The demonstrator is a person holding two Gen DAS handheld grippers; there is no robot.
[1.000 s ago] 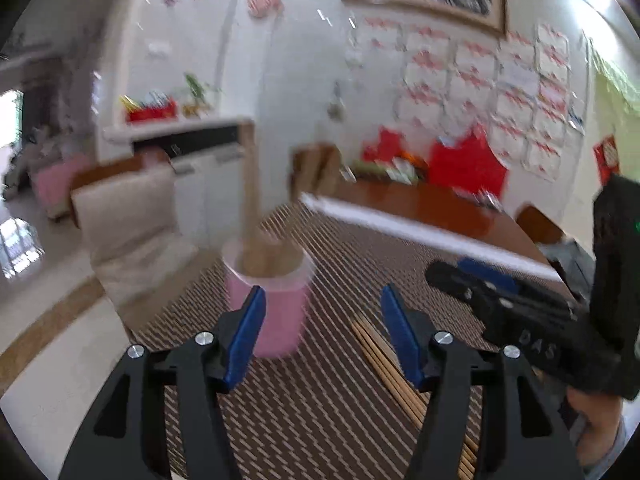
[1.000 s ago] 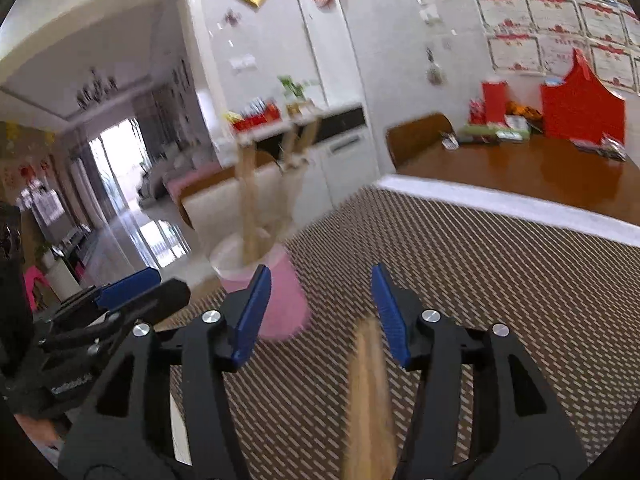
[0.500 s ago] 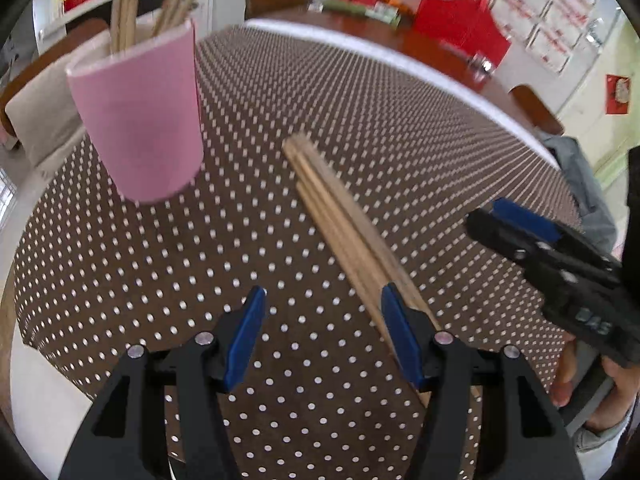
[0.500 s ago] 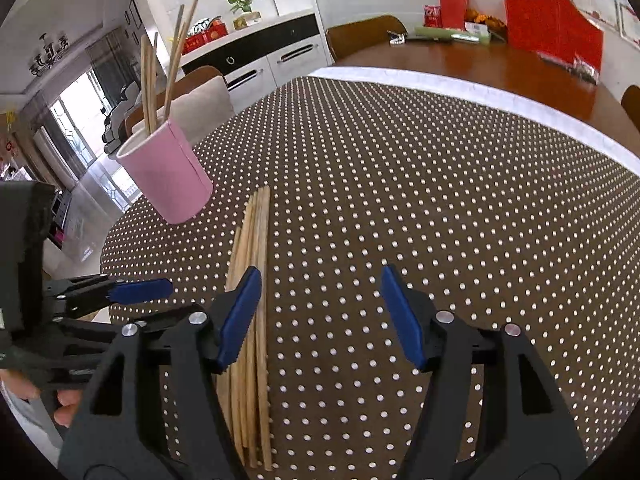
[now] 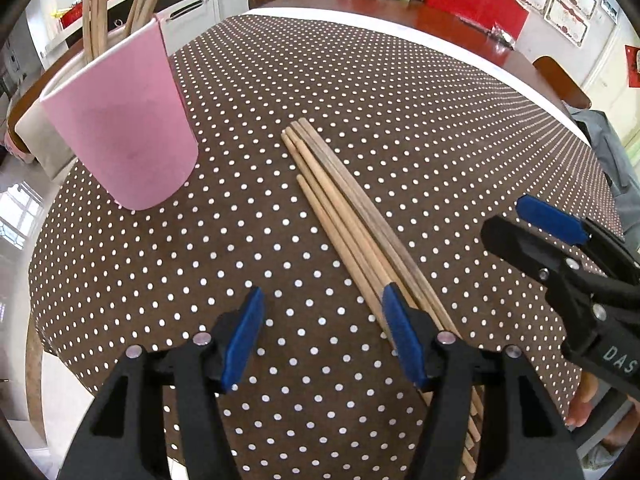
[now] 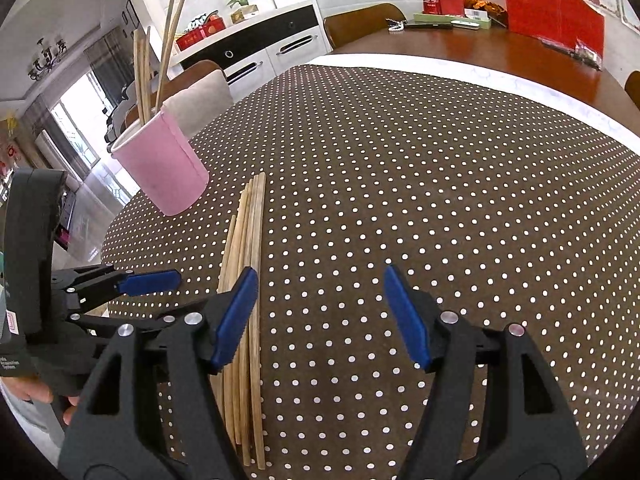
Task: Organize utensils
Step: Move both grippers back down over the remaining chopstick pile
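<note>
Several loose wooden chopsticks [image 5: 344, 208] [image 6: 250, 240] lie side by side on the brown dotted tablecloth [image 5: 240, 240]. A pink cup [image 5: 124, 132] [image 6: 164, 168] stands left of them near the table's edge, with several chopsticks [image 6: 140, 72] upright in it. My left gripper [image 5: 323, 300] hovers low over the cloth; its jaws are opening with nothing between them, and its right finger overlaps the bundle's near part. My right gripper [image 6: 320, 280] is also opening and empty, its left finger over the bundle. Each gripper shows at the edge of the other's view.
Beyond the cloth the bare wooden tabletop [image 6: 480, 52] carries red boxes [image 6: 552, 12] and small items. Chairs [image 6: 196, 96] stand behind the cup and at the far side. A white cabinet [image 6: 256, 52] lines the wall. The cup is close to the table's left edge.
Both grippers came down and tipped from looking across the room to looking at the cloth. The chopstick bundle now lies near both fingers. The right jaws stand wider.
</note>
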